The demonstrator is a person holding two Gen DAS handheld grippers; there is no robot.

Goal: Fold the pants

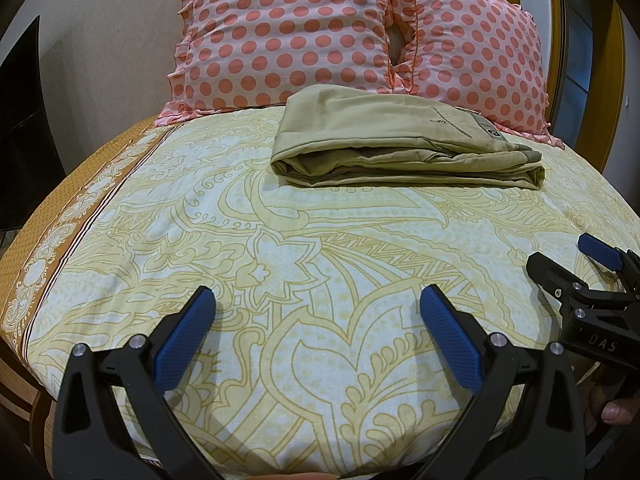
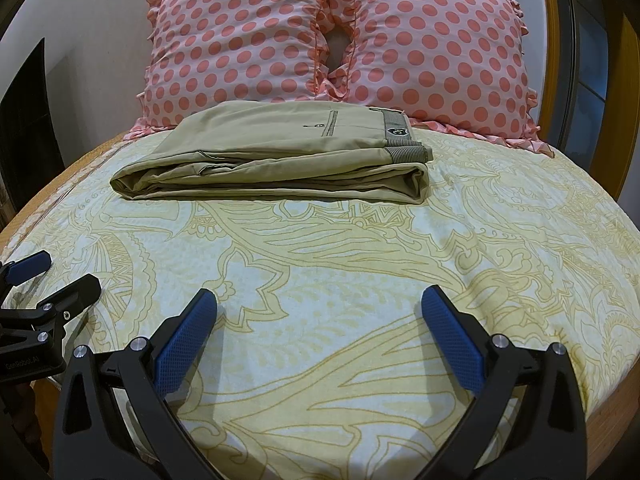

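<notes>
Yellow paisley bedsheet (image 1: 280, 264) fills our frames; khaki pants (image 2: 276, 160) lie folded at upper centre, before polka-dot pillows (image 2: 360, 40). Our left gripper (image 1: 318, 304) and right gripper (image 2: 319, 306) hover released, fingers (image 2: 188, 340) apart.

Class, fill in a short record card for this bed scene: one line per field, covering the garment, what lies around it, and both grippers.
garment: khaki cotton pants, folded into a flat stack
waistband: striped grey band on top, at the stack's right end
surface: yellow and white patterned bedsheet
behind garment: two pink pillows with coral polka dots
left gripper: open, empty, above the sheet
right gripper: open, empty, above the sheet
contact with pants: none
</notes>
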